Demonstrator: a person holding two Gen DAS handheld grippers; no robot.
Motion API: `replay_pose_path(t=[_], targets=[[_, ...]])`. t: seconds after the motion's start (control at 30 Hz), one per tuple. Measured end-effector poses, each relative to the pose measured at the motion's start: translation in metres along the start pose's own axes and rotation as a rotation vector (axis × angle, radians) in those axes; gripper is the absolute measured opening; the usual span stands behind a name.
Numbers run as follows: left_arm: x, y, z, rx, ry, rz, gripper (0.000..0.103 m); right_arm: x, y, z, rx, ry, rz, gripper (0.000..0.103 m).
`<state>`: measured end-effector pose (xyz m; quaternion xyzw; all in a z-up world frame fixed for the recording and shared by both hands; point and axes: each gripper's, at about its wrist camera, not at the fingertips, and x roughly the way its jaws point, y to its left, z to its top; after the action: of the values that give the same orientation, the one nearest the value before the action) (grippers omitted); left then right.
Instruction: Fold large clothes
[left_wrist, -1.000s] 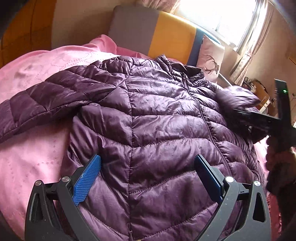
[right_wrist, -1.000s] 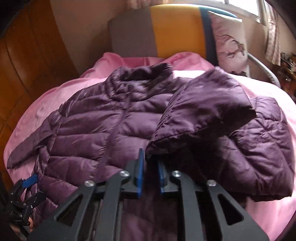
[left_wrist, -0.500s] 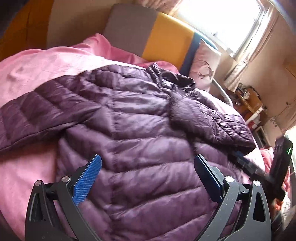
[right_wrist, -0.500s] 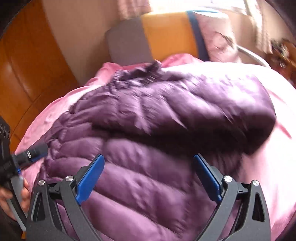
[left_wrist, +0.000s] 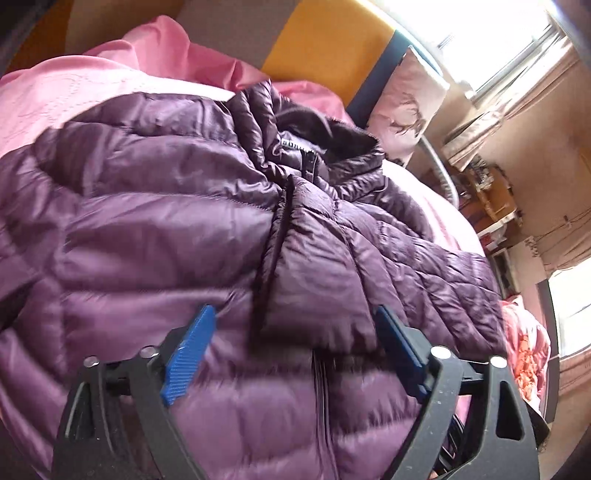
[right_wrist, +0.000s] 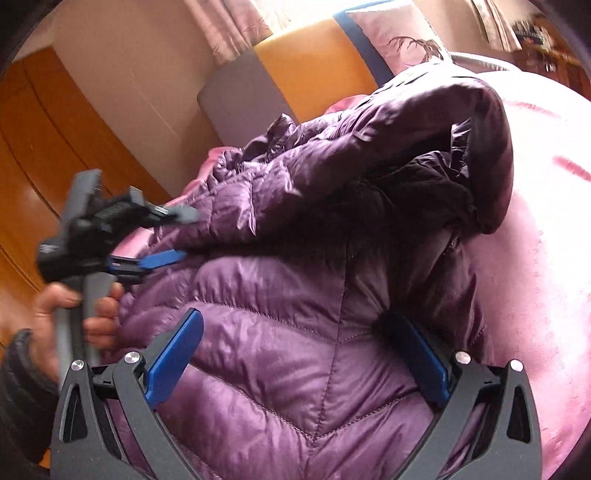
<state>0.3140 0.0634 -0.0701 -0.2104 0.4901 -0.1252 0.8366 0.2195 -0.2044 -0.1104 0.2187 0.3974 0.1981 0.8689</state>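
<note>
One jacket: a purple quilted puffer jacket (left_wrist: 155, 236) lies spread on the bed, front up, collar toward the headboard.
Sleeves counted: one sleeve (left_wrist: 314, 280) is folded across the chest in the left wrist view, its cuff just ahead of the left gripper; in the right wrist view the same folded sleeve (right_wrist: 424, 125) arches over the body, dark lining showing beneath it.
Zipper: one dark zipper line (left_wrist: 273, 240) runs down from the collar, partly under the folded sleeve.
Two grippers: both in view, each with blue pads.
Left gripper: left gripper (left_wrist: 291, 350) hovers low over the jacket's lower front, fingers spread wide, nothing between them; seen also at the left of the right wrist view (right_wrist: 162, 236), held by the person's left hand (right_wrist: 74, 314), its tips at the jacket's far edge, and whether they touch the fabric cannot be told.
Right gripper: right gripper (right_wrist: 306, 354) sits over the jacket's hem area, fingers wide apart, gripping nothing.
Bed: one bed with a pink cover (left_wrist: 48, 96) beneath the jacket.
Headboard: one headboard (left_wrist: 325, 40) in grey, yellow and blue panels.
Pillows: one pale pillow (left_wrist: 402, 107) with a dark printed motif, leaning against the headboard.
</note>
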Motion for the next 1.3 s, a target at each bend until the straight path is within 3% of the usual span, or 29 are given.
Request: replay_pose_path(t=[0.03,0.07,0.1,0.17,0.33,0.6,0.8,0.93,1.03,1.1,1.2,1.3], targets=[[0.007,-0.002,0.003,0.002,0.011,-0.003,0.059,-0.002,-0.001,0.003,0.019,0.0,0.015,0.101],[0.011,-0.003,0.005,0.003,0.022,-0.013,0.036,-0.005,-0.003,0.007,0.037,-0.006,0.03,0.101],[0.013,-0.005,0.008,0.007,0.026,-0.017,0.02,-0.006,-0.006,0.01,0.057,-0.018,0.039,0.101],[0.008,-0.004,0.012,0.011,0.001,-0.028,0.01,-0.011,-0.017,0.018,0.114,-0.055,0.062,0.101],[-0.029,0.0,0.023,0.003,-0.111,-0.07,0.008,-0.011,-0.048,0.035,0.286,-0.131,0.129,0.101],[-0.09,0.03,0.026,-0.037,-0.261,-0.041,0.007,-0.001,-0.058,0.059,0.365,-0.174,0.14,0.101],[-0.095,0.071,0.014,-0.095,-0.262,0.07,0.006,-0.008,-0.057,0.057,0.392,-0.185,0.101,0.101],[-0.08,0.098,-0.004,-0.143,-0.207,0.13,0.006,-0.014,-0.072,0.054,0.472,-0.205,0.104,0.101],[-0.068,0.101,-0.018,-0.116,-0.169,0.149,0.006,-0.018,-0.065,0.057,0.436,-0.179,0.056,0.101],[-0.068,0.1,-0.02,-0.104,-0.17,0.146,0.006,-0.025,-0.057,0.057,0.382,-0.142,-0.026,0.101],[-0.072,0.095,-0.02,-0.076,-0.179,0.139,0.006,-0.039,-0.033,0.057,0.238,-0.091,-0.125,0.101],[-0.073,0.09,-0.017,-0.043,-0.186,0.143,0.006,-0.042,-0.003,0.065,0.078,-0.094,-0.168,0.101]])
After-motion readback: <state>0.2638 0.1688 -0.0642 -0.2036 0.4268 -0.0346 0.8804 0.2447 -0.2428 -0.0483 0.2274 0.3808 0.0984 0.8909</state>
